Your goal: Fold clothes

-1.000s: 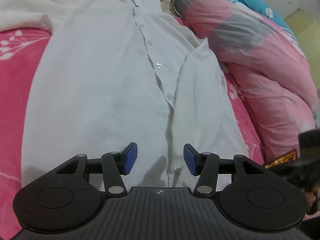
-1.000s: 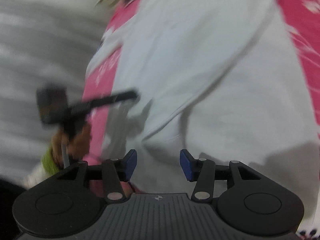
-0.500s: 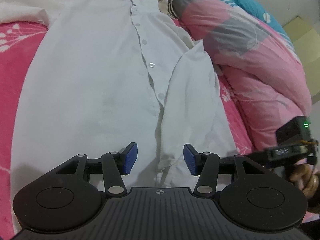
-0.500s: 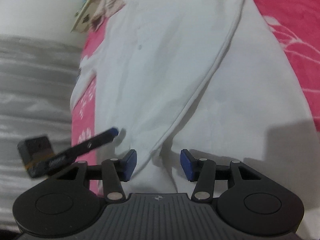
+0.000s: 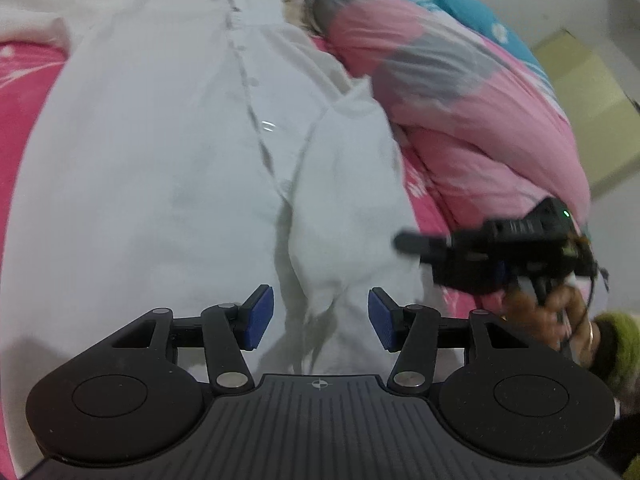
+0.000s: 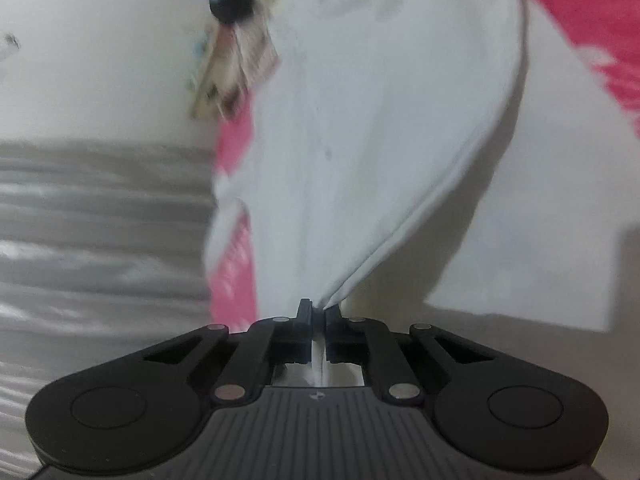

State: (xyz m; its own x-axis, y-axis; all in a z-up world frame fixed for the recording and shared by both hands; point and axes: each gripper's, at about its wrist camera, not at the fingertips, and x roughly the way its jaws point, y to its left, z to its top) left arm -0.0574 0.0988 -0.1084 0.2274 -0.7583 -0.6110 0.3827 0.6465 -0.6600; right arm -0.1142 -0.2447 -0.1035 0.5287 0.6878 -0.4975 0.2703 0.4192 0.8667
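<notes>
The right gripper (image 6: pixel 318 314) has just closed its jaws on the shirt (image 6: pixel 380 140) hem. The left gripper (image 5: pixel 321 316), at 6 o'clock of the shirt, stands half open and holds nothing.

Beyond the jaws, the white shirt's (image 5: pixel 152 152) far collar and left sleeve run past the frame edge, while clutter (image 6: pixel 236 60) left of the pinched hem is smeared beyond recognition.

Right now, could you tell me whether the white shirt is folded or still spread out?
Mostly spread. The white shirt lies flat on the pink bedspread, placket up, only its right sleeve folded inward. The right gripper pinches a hem edge.
</notes>
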